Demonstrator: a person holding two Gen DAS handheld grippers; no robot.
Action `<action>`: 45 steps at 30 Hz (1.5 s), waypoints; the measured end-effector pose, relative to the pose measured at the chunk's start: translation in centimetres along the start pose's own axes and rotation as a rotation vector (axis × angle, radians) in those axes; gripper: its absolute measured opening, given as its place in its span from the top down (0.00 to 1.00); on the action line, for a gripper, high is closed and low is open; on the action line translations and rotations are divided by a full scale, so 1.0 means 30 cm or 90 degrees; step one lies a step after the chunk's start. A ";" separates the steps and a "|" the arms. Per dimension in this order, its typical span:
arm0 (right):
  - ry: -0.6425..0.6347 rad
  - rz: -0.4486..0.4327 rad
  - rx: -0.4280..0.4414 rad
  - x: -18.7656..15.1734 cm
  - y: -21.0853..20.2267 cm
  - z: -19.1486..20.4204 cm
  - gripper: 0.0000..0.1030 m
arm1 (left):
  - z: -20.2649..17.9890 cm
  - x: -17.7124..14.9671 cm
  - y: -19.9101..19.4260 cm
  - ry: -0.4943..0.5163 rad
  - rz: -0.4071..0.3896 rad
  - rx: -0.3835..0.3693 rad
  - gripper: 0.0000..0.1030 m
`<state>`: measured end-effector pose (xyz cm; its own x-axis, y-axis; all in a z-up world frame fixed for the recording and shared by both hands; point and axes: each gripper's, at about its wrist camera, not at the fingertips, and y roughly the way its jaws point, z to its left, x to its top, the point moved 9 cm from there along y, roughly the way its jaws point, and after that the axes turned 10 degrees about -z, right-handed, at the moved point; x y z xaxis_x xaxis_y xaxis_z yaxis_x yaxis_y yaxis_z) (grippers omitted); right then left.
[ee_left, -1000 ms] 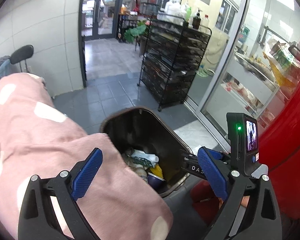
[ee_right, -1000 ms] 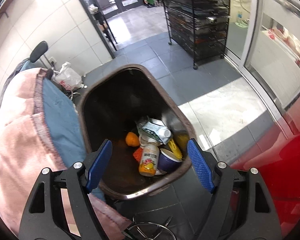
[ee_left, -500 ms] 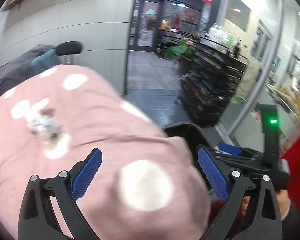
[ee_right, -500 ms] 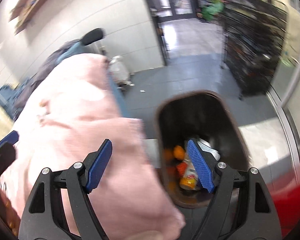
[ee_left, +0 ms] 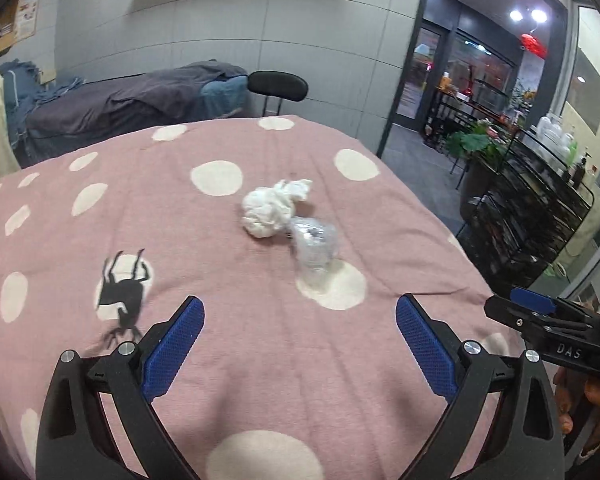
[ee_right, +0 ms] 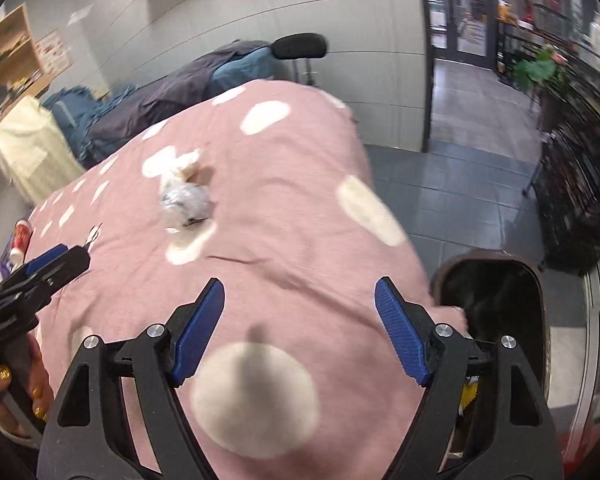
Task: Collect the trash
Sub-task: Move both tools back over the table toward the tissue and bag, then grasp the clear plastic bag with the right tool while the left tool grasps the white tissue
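Two fisheye views look down along black grippers with blue pads over a pink cloth (ee_left: 260,320) with white dots. In the left wrist view, the left gripper (ee_left: 300,344) fills the bottom of the frame, its jaws spread wide with nothing between them, only cloth beneath. Just above the centre of that frame lies a crumpled white tissue (ee_left: 274,208), and touching its lower right side is a clear, crushed plastic wrapper (ee_left: 314,246) that partly rests on a white dot. A black deer print (ee_left: 122,292) sits on a dot at the left of the frame. At the right edge the right gripper (ee_left: 540,316) shows side-on, held by a hand. In the right wrist view, the right gripper (ee_right: 300,328) takes up the bottom of the frame, jaws also wide apart and holding nothing. The wrapper (ee_right: 186,202) and the blurred tissue (ee_right: 178,168) lie in the upper left of that frame, well apart from the pads. A dark bin (ee_right: 536,288) stands on the tiled floor at the right, beside the cloth's edge, its inside mostly in shadow. The left gripper (ee_right: 40,266) enters at the left edge.
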<state>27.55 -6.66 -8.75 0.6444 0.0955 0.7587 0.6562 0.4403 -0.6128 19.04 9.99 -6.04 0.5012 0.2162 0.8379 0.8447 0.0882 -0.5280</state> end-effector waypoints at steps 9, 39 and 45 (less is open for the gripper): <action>-0.111 0.069 0.072 0.014 0.149 0.306 0.25 | 0.202 -0.006 -0.004 -0.037 0.009 0.061 0.08; -0.100 0.101 0.067 0.109 0.338 0.353 0.72 | 0.215 0.017 0.182 0.013 0.074 0.023 0.08; -0.093 0.060 0.049 0.124 0.250 0.308 0.72 | 0.154 0.036 0.277 0.039 0.102 0.003 0.08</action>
<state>31.25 5.25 -8.49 0.6339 0.2649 0.7266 0.5608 0.4896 -0.6677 25.73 15.44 -10.16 0.6396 0.1684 0.7500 0.7526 0.0615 -0.6556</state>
